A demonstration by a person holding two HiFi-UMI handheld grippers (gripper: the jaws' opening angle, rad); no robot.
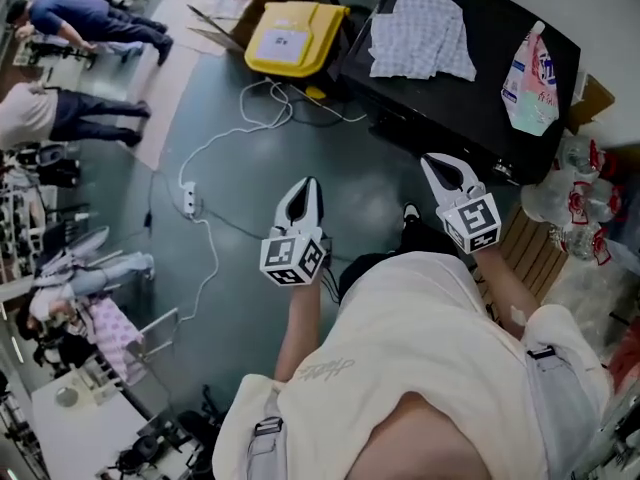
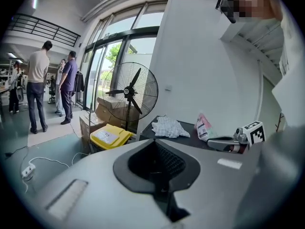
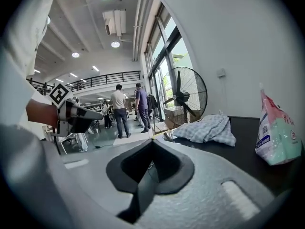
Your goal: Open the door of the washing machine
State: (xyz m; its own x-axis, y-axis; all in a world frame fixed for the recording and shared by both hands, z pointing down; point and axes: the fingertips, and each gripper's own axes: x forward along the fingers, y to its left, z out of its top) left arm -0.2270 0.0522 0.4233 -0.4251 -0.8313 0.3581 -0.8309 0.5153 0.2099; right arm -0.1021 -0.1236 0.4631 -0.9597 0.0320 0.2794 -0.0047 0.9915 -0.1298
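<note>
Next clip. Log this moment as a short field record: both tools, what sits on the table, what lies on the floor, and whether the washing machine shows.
Left tool: shut, nothing held, over the floor
Right tool: shut, nothing held, close to the black table edge
On table: checked cloth; pink-and-white pouch
On floor: yellow case; power strip with white cable
Washing machine: not visible in any view
Task status: door not yet reached
</note>
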